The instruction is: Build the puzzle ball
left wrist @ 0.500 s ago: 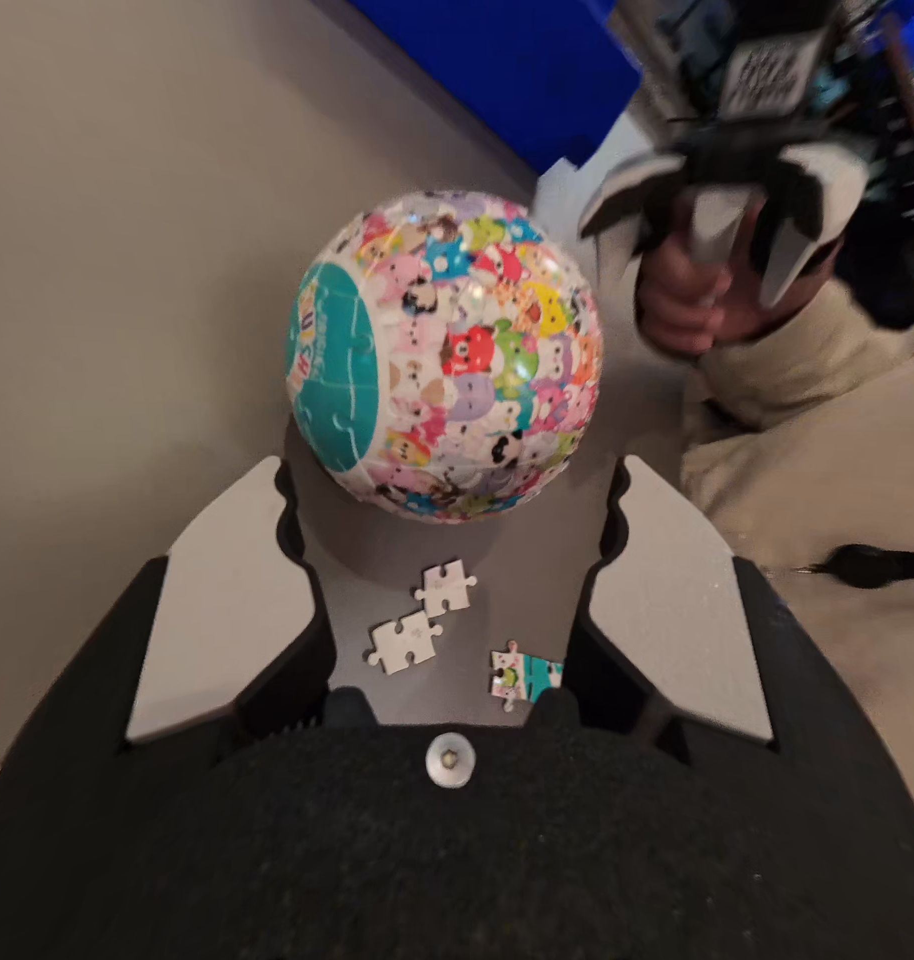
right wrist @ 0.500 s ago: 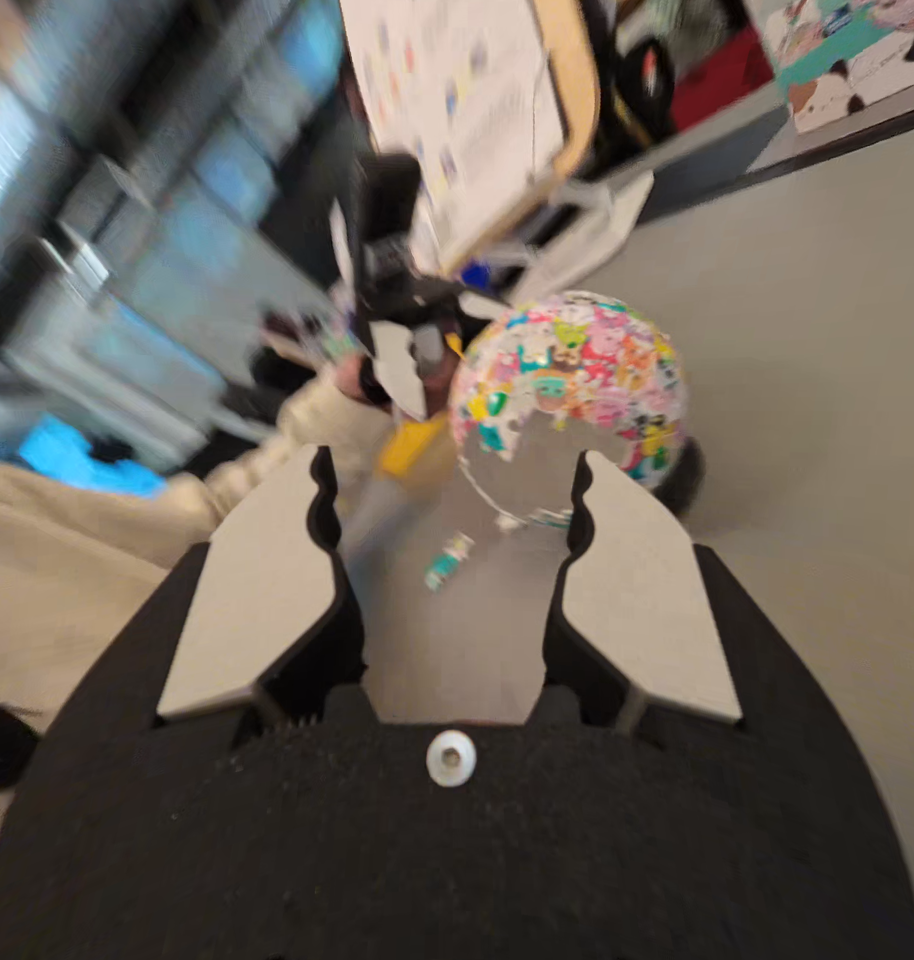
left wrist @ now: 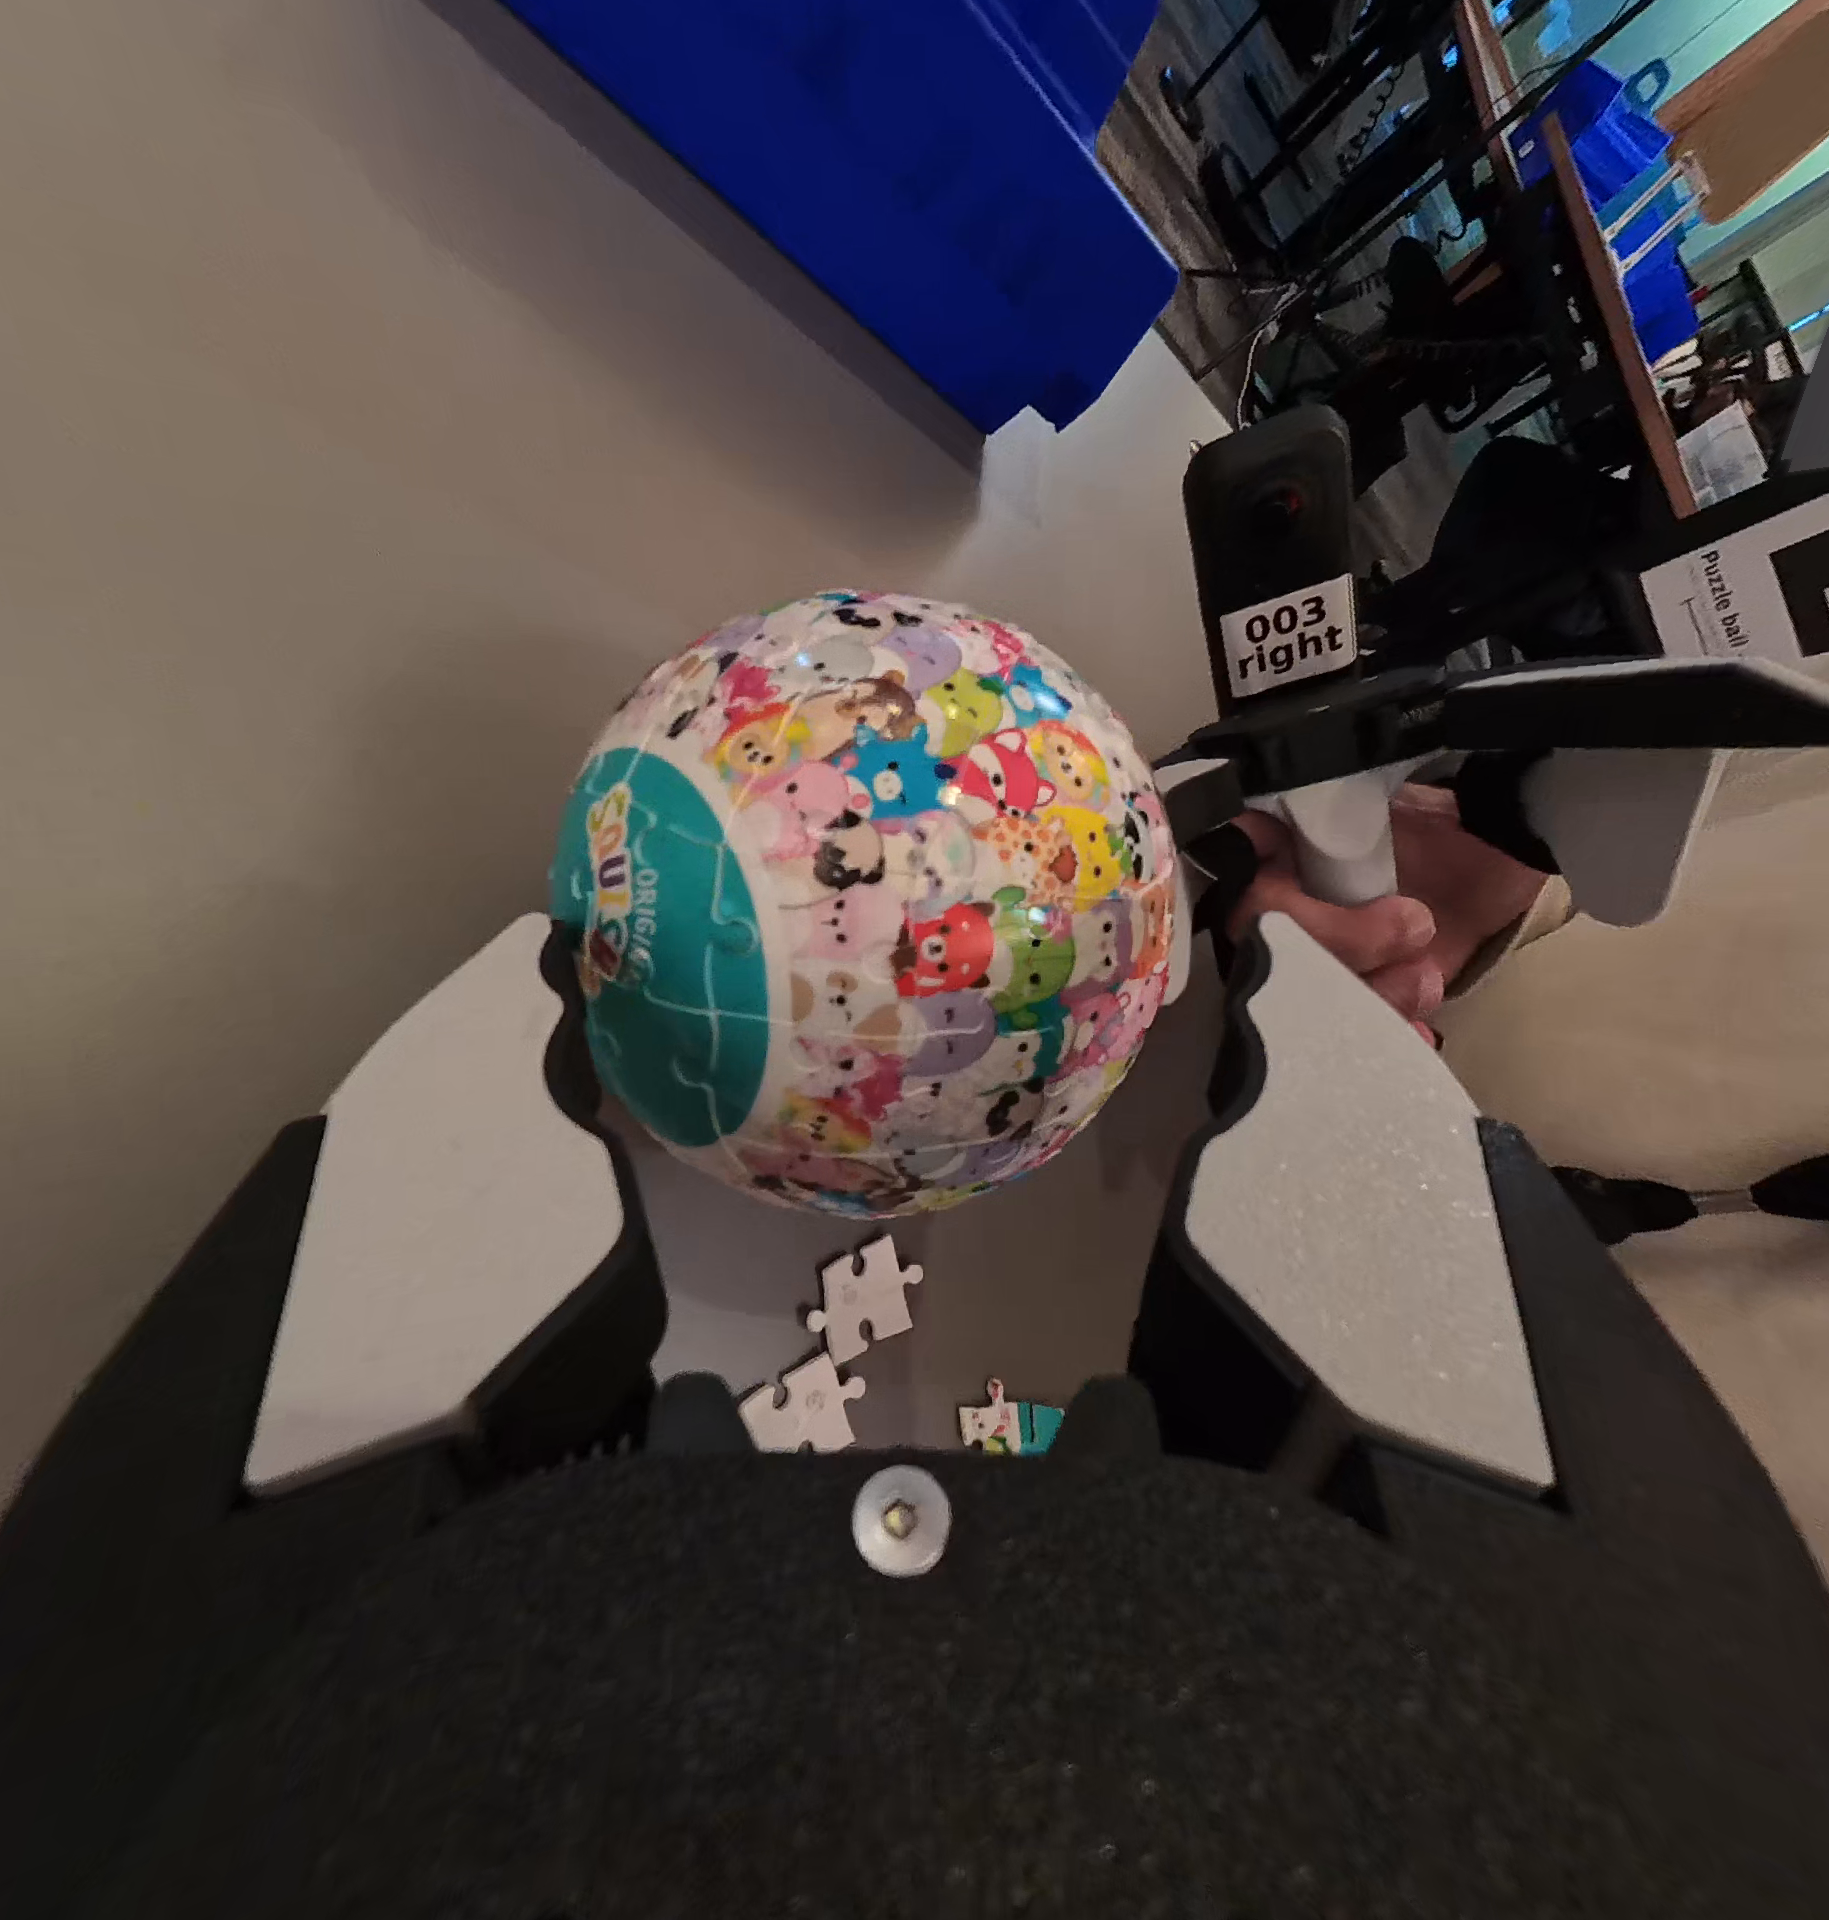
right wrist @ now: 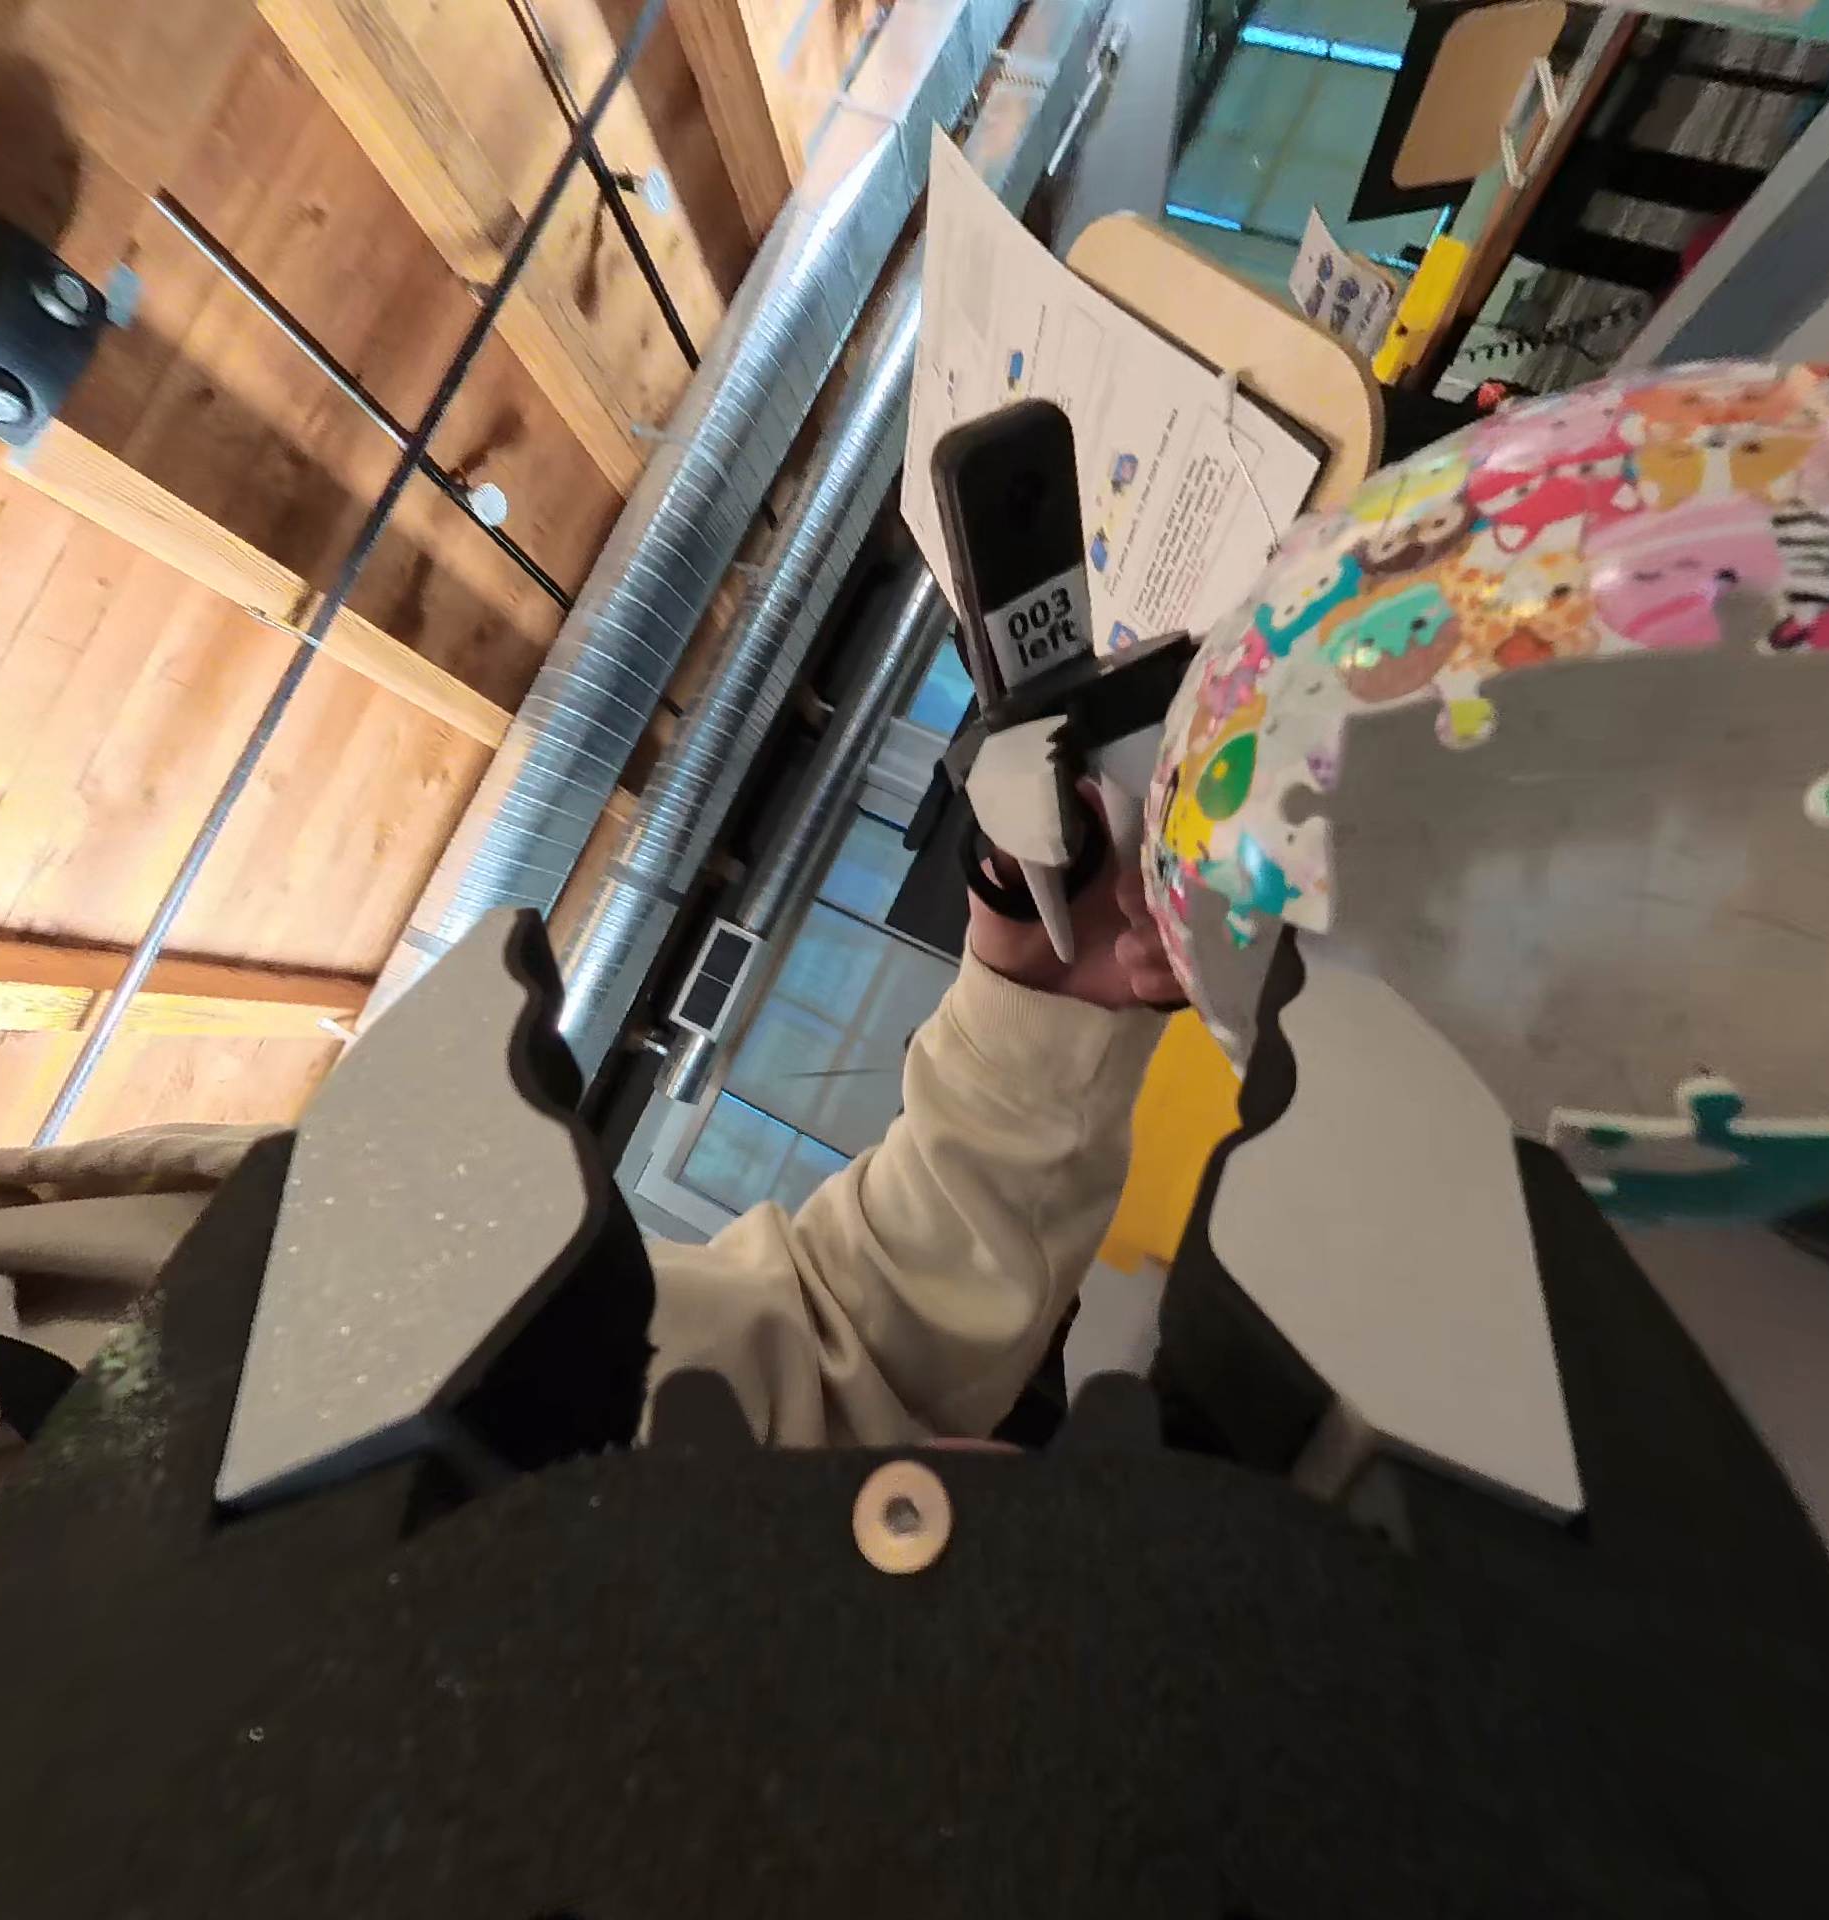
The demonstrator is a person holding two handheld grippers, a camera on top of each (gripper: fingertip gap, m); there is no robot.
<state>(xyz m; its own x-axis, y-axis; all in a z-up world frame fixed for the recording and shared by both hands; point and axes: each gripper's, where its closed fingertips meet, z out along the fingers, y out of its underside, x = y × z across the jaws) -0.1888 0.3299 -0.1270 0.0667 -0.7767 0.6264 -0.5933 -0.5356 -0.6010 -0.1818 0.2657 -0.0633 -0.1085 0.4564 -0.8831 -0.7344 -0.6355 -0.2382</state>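
Now closer to puzzle ball, left gripper spread wide around it, right gripper spread wide, holding nothing, ball on grey surface, loose pieces just below.

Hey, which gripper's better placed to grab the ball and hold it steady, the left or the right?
Left. The left gripper is open with the puzzle ball sitting between its fingertips. The right gripper is open too, but the ball lies off to one side of it, and it points mostly away from the table.
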